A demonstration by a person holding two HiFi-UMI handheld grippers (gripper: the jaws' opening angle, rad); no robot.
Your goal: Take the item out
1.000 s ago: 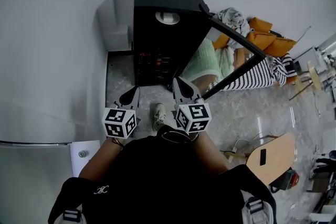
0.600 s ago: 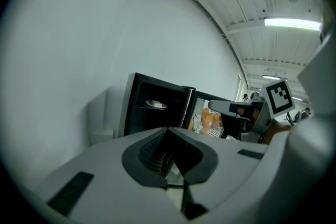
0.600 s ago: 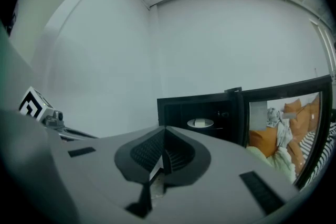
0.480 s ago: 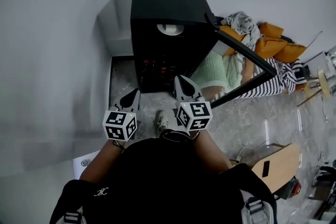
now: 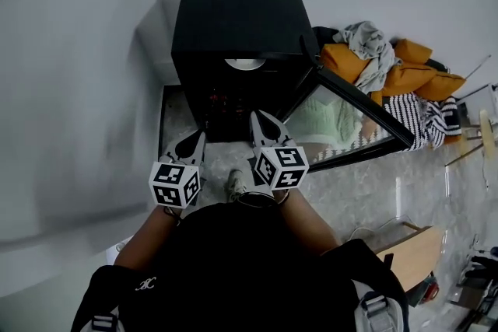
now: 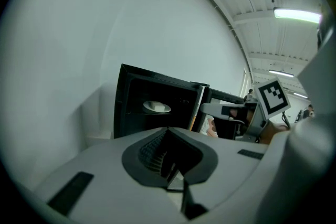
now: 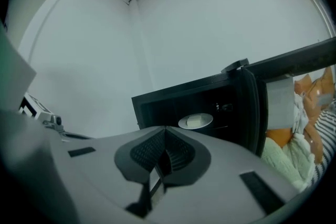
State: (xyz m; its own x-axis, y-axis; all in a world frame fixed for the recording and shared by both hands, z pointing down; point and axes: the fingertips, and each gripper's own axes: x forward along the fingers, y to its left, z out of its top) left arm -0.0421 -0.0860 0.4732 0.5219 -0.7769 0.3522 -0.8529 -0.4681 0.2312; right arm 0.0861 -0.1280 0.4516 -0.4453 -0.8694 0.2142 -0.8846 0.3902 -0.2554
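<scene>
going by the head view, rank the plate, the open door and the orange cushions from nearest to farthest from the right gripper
1. open door, just to the right of the right gripper
2. plate, ahead, inside the black cabinet
3. orange cushions, far right, beyond the door

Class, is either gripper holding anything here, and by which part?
Nothing is held: left gripper and right gripper have jaws together, empty; the plate sits inside the black cabinet.
</scene>
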